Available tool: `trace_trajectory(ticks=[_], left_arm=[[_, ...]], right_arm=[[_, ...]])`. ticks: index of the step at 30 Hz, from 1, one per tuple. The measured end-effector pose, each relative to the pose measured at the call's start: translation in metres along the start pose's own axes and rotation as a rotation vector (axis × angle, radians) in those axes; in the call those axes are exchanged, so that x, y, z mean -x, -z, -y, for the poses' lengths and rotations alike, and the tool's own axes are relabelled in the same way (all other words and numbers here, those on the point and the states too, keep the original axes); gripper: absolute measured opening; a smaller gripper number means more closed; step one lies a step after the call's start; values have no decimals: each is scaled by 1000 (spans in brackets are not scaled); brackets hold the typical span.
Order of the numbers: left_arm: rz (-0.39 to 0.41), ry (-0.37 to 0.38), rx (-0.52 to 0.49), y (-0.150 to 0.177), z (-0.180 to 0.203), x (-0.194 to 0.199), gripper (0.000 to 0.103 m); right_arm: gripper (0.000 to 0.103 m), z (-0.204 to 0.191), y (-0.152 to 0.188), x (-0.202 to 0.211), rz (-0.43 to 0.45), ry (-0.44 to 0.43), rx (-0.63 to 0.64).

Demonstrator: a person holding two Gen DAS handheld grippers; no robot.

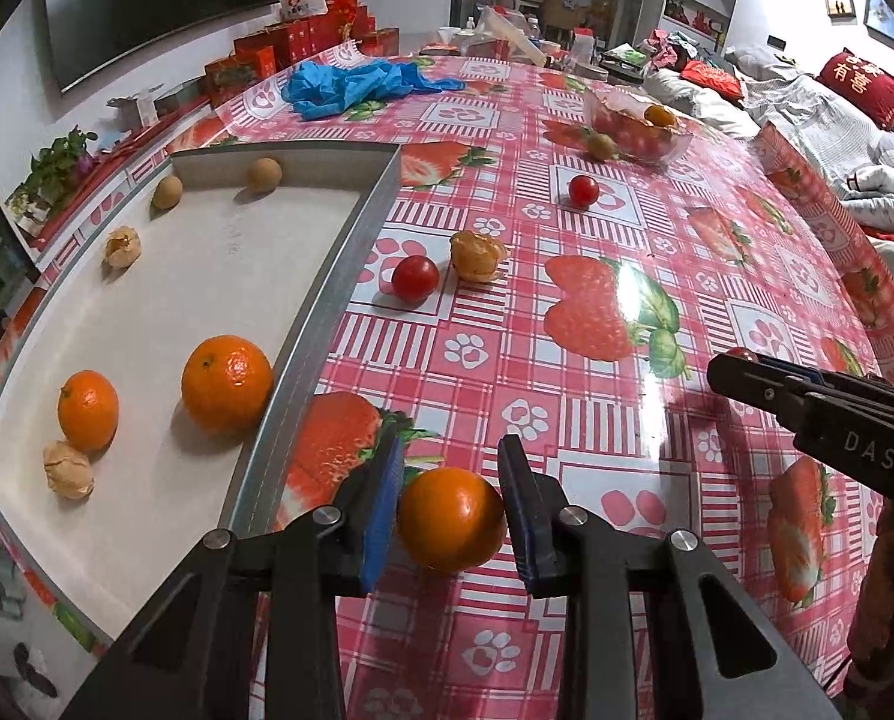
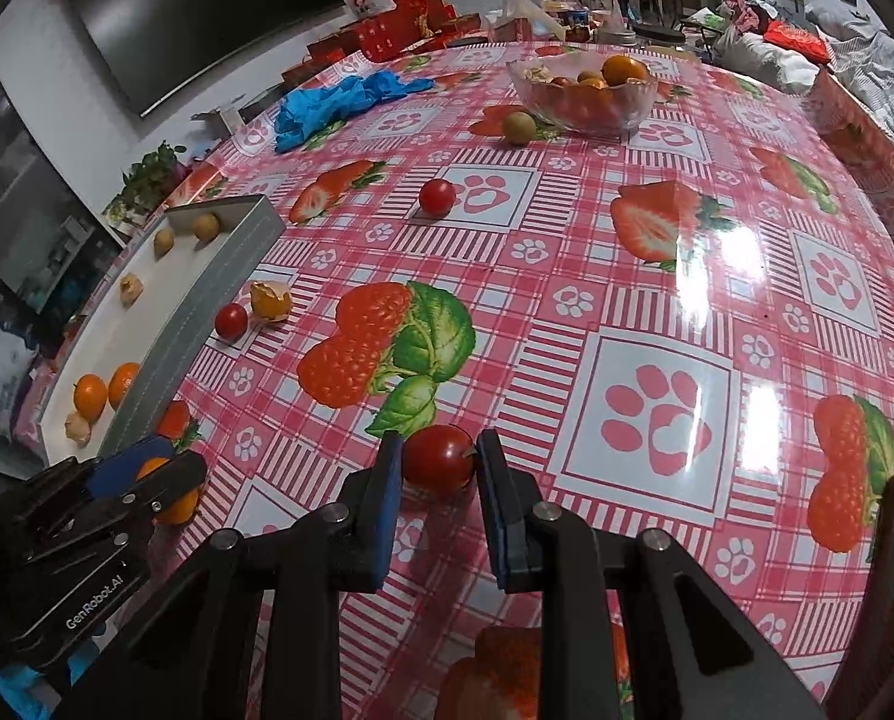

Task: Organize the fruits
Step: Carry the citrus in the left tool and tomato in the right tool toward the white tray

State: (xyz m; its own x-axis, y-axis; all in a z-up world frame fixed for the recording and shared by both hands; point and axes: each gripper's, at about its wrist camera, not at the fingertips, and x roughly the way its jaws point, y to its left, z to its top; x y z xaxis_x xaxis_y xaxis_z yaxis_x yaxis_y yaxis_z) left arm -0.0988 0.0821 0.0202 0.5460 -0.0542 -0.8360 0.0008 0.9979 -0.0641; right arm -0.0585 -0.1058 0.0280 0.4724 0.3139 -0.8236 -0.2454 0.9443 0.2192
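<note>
My left gripper (image 1: 452, 507) is shut on an orange (image 1: 450, 518), just right of the grey tray's rim (image 1: 327, 300). Two oranges (image 1: 226, 384), husked physalis (image 1: 68, 469) and small brown fruits (image 1: 264, 174) lie in the tray. My right gripper (image 2: 438, 461) is shut on a cherry tomato (image 2: 438, 457) over the tablecloth. It also appears at the right edge of the left wrist view, as the right gripper (image 1: 724, 365). Loose on the cloth lie two cherry tomatoes (image 1: 414, 278) (image 1: 582, 191), a physalis (image 1: 478, 256) and a greenish fruit (image 2: 518, 127).
A glass bowl (image 2: 585, 97) with more fruit stands at the far side of the table. Blue gloves (image 2: 333, 103) lie far left. Red boxes and a dark screen (image 2: 207, 6) line the back; bedding and a red pillow (image 1: 867, 87) lie at the right.
</note>
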Motion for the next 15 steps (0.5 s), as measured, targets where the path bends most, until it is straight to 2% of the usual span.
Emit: trace_trajectory(ticks=[4, 8, 15], left_arm=[[-1, 5, 4, 1, -1, 3, 34], [9, 31, 18, 0, -4, 12, 26], [25, 56, 14, -4, -10, 21, 26]], right_arm=[[27, -1, 0, 5, 6, -3, 1], [27, -4, -1, 10, 8, -14, 5], [27, -7, -2, 9, 4, -27, -1]])
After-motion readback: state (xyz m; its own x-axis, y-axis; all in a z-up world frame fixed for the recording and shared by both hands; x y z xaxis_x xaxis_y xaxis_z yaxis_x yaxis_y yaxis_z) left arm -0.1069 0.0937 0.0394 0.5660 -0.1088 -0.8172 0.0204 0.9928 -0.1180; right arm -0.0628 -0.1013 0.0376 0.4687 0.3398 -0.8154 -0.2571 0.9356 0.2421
